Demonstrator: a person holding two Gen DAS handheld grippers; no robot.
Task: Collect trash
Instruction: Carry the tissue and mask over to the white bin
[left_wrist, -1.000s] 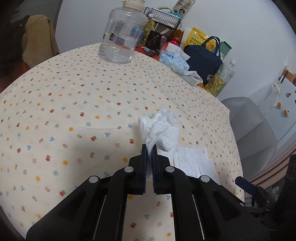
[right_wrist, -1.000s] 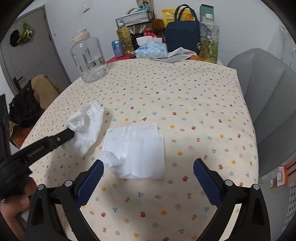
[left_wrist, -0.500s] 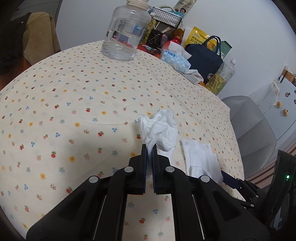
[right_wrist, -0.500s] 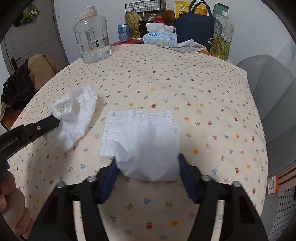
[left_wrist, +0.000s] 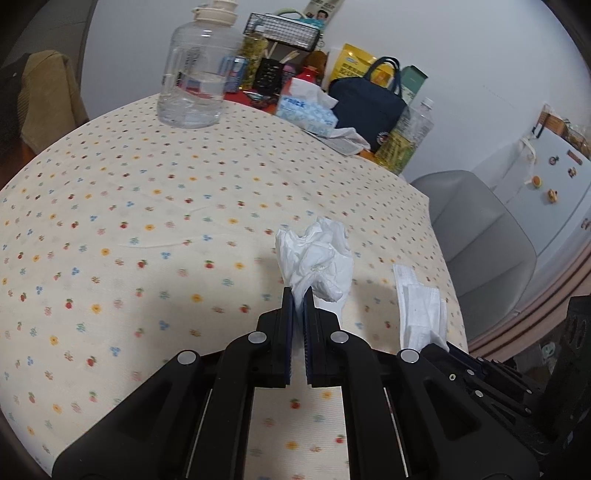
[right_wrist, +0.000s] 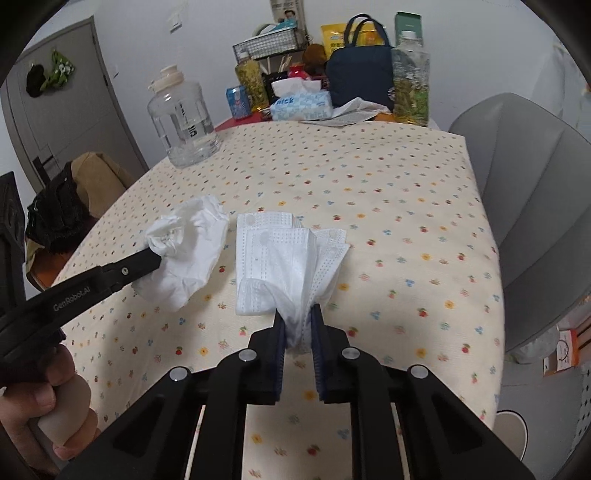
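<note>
Crumpled tissue (left_wrist: 316, 258) pinched in left gripper (left_wrist: 299, 295); right gripper (right_wrist: 298, 317), just closing, bunches white mask (right_wrist: 284, 258)

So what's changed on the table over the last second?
The right claw has just been closing and now pinches the white face mask, bunching its near edge. The left claw still grips the crumpled tissue. The table's far-end clutter is unchanged.

Fingers (right_wrist: 279, 332) hide the face mask's (right_wrist: 284, 258) pinched edge.
</note>
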